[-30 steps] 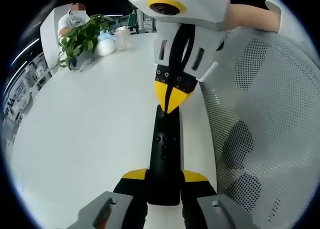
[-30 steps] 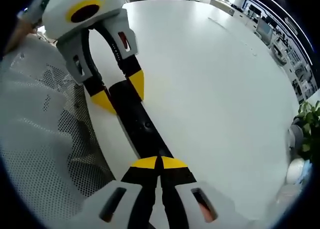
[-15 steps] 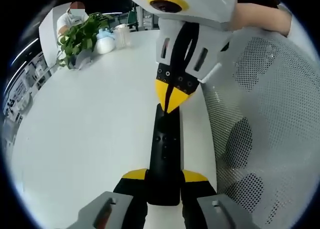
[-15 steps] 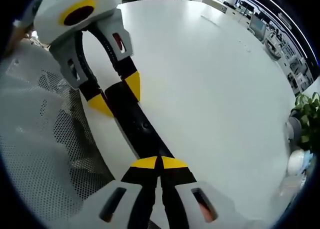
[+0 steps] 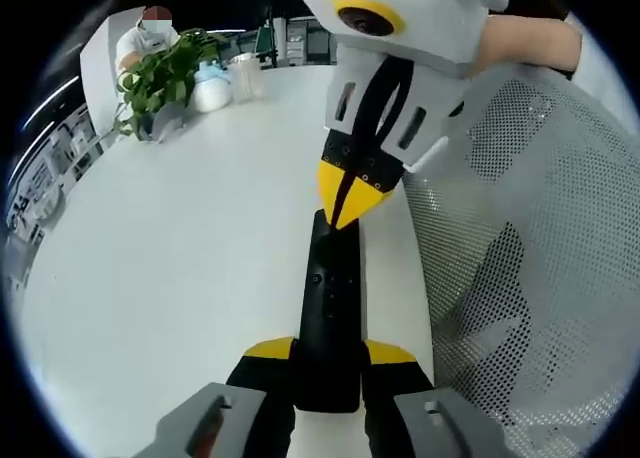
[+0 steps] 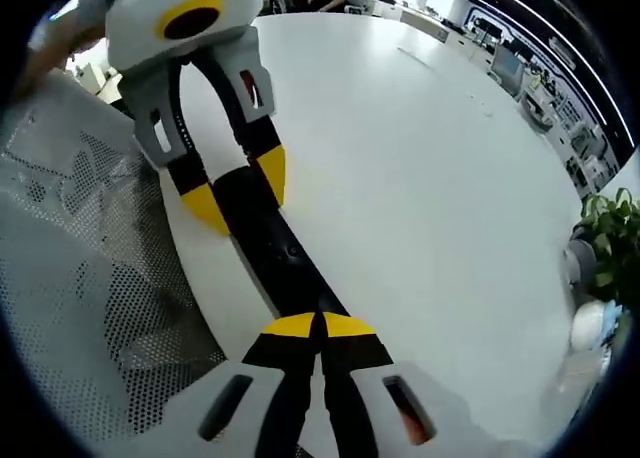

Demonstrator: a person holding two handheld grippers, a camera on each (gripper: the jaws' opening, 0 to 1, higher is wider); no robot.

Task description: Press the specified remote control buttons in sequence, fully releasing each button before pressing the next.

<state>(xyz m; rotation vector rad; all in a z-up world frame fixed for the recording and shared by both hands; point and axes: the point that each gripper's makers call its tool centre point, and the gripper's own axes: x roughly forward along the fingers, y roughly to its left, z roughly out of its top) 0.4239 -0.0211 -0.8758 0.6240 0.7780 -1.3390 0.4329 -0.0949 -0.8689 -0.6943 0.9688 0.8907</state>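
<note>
One black remote control (image 5: 330, 298), long and slim, lies on the white surface (image 5: 180, 258) near its edge. The left hand-held gripper (image 5: 329, 355) clamps one end of it; the right hand-held gripper (image 6: 318, 325), jaws together, touches the other end. A green plant (image 5: 160, 78) stands far off.

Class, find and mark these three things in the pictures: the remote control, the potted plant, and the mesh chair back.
remote control (image 5: 332, 308): left gripper view, middle of its black body.
potted plant (image 5: 160, 78): left gripper view, its leaves.
mesh chair back (image 5: 540, 238): left gripper view, perforated panel.
</note>
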